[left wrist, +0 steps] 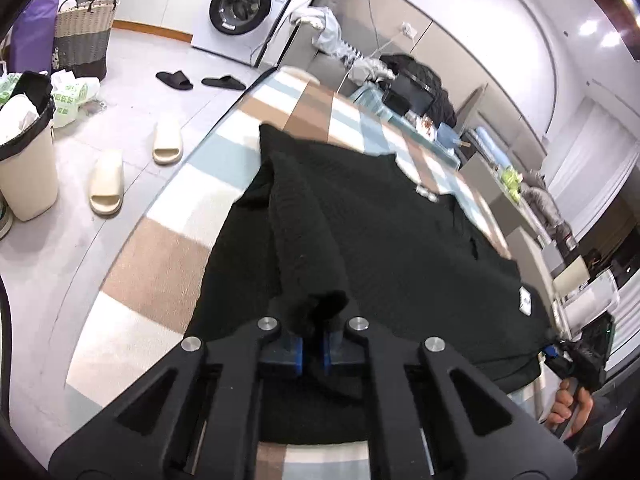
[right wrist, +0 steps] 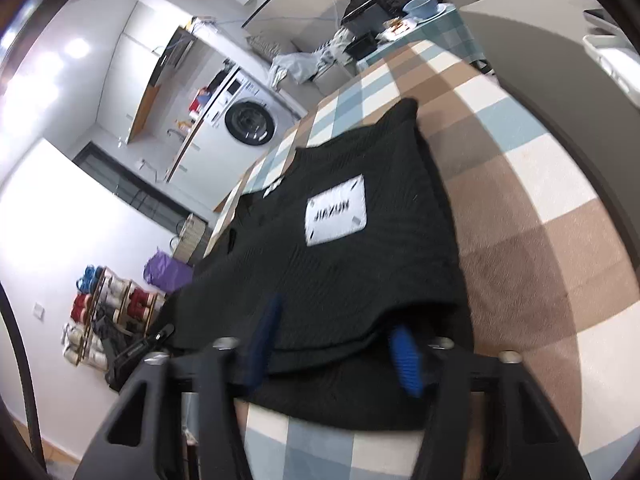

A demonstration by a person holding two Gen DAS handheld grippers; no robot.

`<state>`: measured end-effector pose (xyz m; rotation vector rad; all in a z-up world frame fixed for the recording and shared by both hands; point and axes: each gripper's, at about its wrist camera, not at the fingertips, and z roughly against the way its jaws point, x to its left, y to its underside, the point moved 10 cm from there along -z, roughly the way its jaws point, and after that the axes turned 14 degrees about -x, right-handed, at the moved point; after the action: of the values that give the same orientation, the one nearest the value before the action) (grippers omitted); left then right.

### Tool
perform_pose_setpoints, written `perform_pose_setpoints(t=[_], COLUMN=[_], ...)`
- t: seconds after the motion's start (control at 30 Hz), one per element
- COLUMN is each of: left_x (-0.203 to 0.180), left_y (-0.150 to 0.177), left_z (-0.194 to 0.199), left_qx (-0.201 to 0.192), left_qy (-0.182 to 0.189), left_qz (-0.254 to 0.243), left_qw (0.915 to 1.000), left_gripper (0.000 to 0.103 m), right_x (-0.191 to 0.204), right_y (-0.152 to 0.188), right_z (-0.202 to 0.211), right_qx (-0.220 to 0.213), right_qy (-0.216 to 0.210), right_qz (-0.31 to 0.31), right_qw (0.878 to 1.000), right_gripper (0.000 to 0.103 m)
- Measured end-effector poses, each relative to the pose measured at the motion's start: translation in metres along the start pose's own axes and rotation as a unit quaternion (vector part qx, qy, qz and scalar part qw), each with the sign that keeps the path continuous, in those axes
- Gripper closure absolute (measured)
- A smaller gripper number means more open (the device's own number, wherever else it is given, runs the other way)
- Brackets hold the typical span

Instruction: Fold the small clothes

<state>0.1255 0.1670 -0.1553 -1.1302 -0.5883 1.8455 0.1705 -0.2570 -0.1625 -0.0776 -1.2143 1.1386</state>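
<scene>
A black knit garment (left wrist: 384, 220) with a white label patch (right wrist: 335, 211) lies spread on a checked tablecloth (left wrist: 160, 264). My left gripper (left wrist: 312, 354) is shut on a bunched black edge of the garment near its near hem. My right gripper (right wrist: 336, 352) is open, its blue pads (right wrist: 406, 360) wide apart around the garment's near edge; the cloth drapes over and between them. In the left wrist view the right gripper (left wrist: 560, 350) shows at the garment's right corner, held by a hand.
The table edge drops to the floor at the left, with slippers (left wrist: 106, 184), a bin (left wrist: 26, 160), a basket (left wrist: 82, 36) and a washing machine (left wrist: 244, 8). Clutter and a bowl (right wrist: 422, 4) sit at the table's far end.
</scene>
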Motion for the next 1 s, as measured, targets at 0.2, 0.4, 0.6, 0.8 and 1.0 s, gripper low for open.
perform_pose_setpoints(t=[0.2,0.4,0.6,0.8,1.0], left_x=[-0.018,-0.032,-0.026,-0.002,0.006], left_y=[-0.040,-0.105,-0.150,-0.167,-0.136], left_z=[0.007,-0.019,-0.082,-0.104,-0.113], left_qx=[-0.046,-0.084,-0.086,-0.106,-0.061], left_qy=[0.025,0.038,0.030,-0.009,-0.036], left_qz=[-0.005,0.003,0.033,0.046,-0.023], left_qw=[0.9986,0.9957,0.9953,0.9932,0.9972], left_gripper=[0.100,0.100,0.088,0.028,0.026], right_x=[0.014,0.043,0.038,0.011,-0.011], right_y=[-0.035,-0.095,-0.158,-0.170,-0.144], right_z=[0.002,-0.023,-0.091,-0.108,-0.097], right_qx=[-0.051,-0.091,-0.125,-0.122,-0.068], right_qy=[0.007,-0.004,0.040,0.110,0.149], right_qz=[0.022,0.018,-0.032,-0.013,0.053], right_qw=[0.998,0.996,0.991,0.986,0.985], right_gripper=[0.097,0.097,0.076,0.061,0.055])
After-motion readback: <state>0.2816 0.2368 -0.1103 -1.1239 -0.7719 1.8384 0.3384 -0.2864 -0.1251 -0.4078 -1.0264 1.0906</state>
